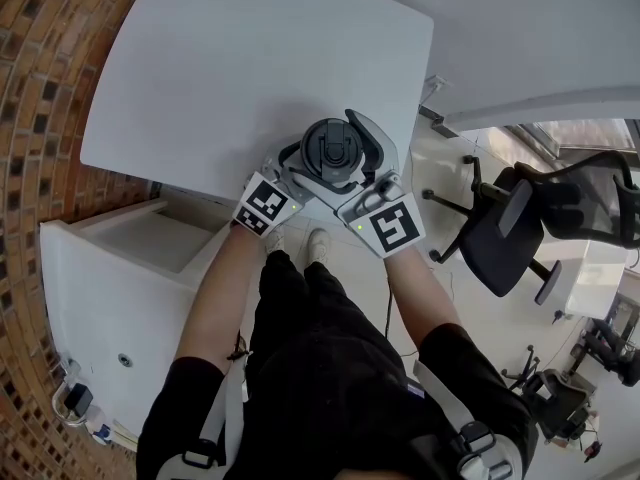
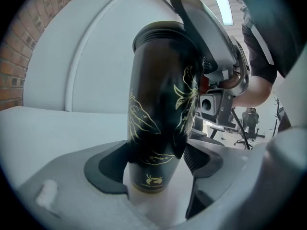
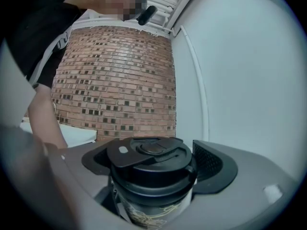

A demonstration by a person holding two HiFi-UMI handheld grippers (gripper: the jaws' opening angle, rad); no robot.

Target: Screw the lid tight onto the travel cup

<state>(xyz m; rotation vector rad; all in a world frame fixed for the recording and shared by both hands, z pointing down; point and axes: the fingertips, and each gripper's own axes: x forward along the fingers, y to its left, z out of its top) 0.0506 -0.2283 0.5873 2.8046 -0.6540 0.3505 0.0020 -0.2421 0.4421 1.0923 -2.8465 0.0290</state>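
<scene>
A black travel cup (image 2: 160, 123) with gold leaf print stands near the front edge of the white table (image 1: 250, 58). Its dark lid (image 1: 331, 150) sits on top. My left gripper (image 1: 300, 171) comes in from the lower left. In the left gripper view it (image 2: 156, 171) is shut on the cup's lower body. My right gripper (image 1: 350, 160) reaches in from the lower right, and its grey fingers (image 1: 375, 140) curve round the lid. In the right gripper view the lid (image 3: 151, 159) sits squeezed between the jaws of that gripper (image 3: 153, 174). The cup's base is hidden.
A white cabinet (image 1: 130, 268) stands low at the left, beside a brick wall (image 1: 40, 88). A black office chair (image 1: 510, 228) is on the floor to the right, below a second white table (image 1: 540, 28). The person's legs fill the lower middle.
</scene>
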